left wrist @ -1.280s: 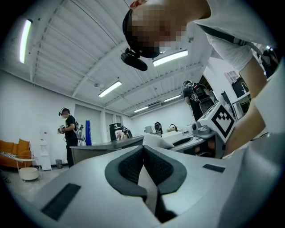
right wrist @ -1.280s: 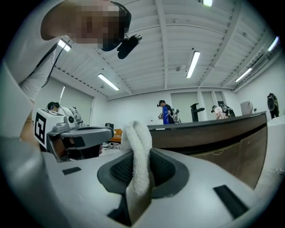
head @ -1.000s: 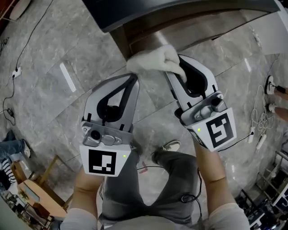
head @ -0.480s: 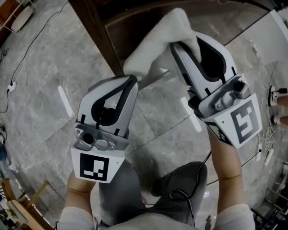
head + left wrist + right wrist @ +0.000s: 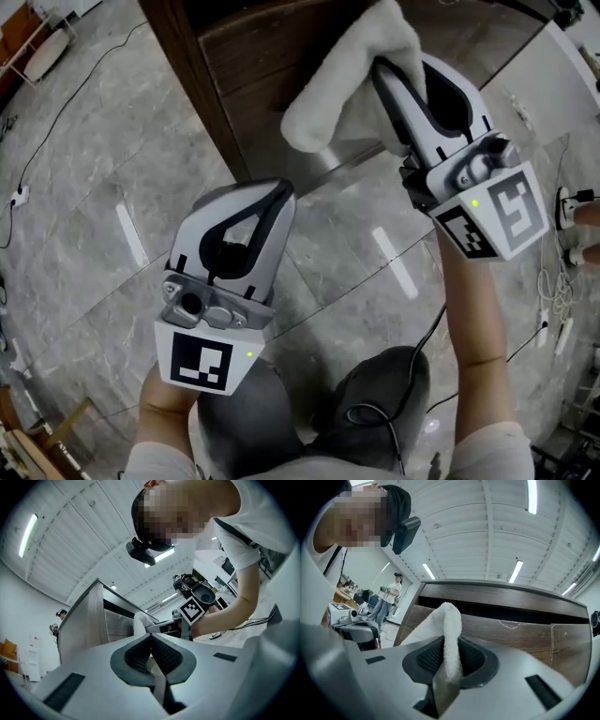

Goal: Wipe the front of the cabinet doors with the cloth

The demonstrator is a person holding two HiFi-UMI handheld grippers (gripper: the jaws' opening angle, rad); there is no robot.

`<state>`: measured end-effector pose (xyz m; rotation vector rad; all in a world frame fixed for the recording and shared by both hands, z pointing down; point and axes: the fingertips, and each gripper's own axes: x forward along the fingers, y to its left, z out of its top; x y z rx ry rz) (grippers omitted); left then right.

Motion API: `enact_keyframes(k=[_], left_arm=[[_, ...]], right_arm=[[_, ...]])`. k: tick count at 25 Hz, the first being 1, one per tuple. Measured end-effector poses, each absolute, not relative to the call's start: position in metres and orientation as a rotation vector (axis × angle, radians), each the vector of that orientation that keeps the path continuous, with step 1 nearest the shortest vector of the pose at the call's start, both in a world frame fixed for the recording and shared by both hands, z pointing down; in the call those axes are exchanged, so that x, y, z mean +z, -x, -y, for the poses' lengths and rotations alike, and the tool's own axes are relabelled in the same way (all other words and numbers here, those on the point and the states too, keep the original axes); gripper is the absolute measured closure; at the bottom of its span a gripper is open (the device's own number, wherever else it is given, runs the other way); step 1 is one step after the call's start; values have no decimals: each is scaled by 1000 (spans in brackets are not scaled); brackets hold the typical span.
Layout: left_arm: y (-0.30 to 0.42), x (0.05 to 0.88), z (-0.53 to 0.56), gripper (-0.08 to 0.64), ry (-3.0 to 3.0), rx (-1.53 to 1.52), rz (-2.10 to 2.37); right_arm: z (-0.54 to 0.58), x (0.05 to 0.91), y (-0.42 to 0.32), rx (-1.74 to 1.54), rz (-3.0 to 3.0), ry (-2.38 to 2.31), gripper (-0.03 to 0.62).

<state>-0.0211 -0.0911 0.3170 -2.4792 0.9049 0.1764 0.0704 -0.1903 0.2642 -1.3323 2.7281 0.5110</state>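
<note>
Head view, floor and edges: the cabinet (image 5: 272, 75) fills 11 to 1 o'clock, dark brown wood. Its left corner edge runs down toward the centre. From 7 to 10 o'clock the grey marbled floor (image 5: 94, 187) lies open. A bundle of white cords (image 5: 555, 314) lies on it at 3 to 4 o'clock, well apart from both grippers.

Right gripper (image 5: 403, 75): at 1 o'clock, raised in front of the cabinet. Its jaws are clamped on the white cloth (image 5: 347, 84). The right gripper view confirms this: a fold of cloth (image 5: 450, 620) stands up between the pads. Behind it is the cabinet front (image 5: 520, 625), with a vertical seam between the doors at 3 o'clock. In the head view the cloth hangs toward 10 o'clock from the jaw tips, across the door front. Whether it touches the wood cannot be told.

Left gripper (image 5: 272, 192): near centre, low, apart from the cloth and just off the cabinet's corner. The left gripper view shows its pads meeting at the tip with nothing between them.

Containers: the cabinet doors look closed, and a dark slot runs under the top board. The interior is not seen.

Markings: the left marker cube (image 5: 206, 361) and the right marker cube (image 5: 497, 216) each carry a black-and-white square pattern.

Background, right gripper view: a second person (image 5: 389, 597) stands at 9 o'clock, far off.
</note>
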Motion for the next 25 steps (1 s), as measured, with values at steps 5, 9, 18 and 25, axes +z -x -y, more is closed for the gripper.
enact_keyframes(k=[5,9,18,25], left_arm=[[10,317,94,541,2479,185,-898],[2,313,91,541,2478,169,-890],[-16,310,90,541,2482,160,-897],[-30,311,91,541,2483,146,-896]], right_arm=[[201,263,-89,534,-2725,1378,499],[207,264,-103,527,-2722,1411,499],[220,264,-139,527,-2715,1474,499],[239,267,-185,518,-2672,1611,499]])
